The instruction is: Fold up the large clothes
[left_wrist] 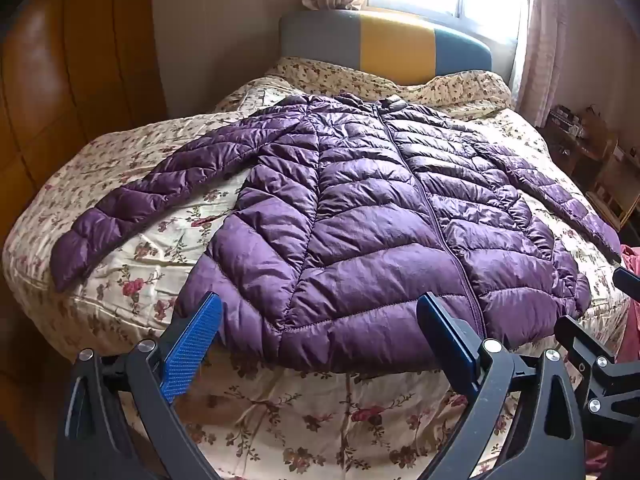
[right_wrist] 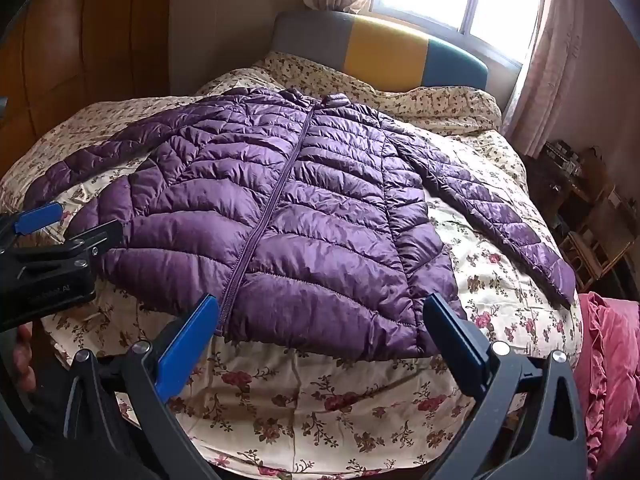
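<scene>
jacket (left_wrist: 360, 216) flat on floral bedspread (left_wrist: 132, 248), both claws wide apart

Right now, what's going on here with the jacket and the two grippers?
A purple quilted puffer jacket lies spread flat, front up and zipped, on a floral bedspread, both sleeves angled outward. The left gripper and right gripper are both open and held near the jacket's bottom hem, gripping nothing. No fold has been made yet. A red ruffled fabric sits off the bed's right side.
</scene>
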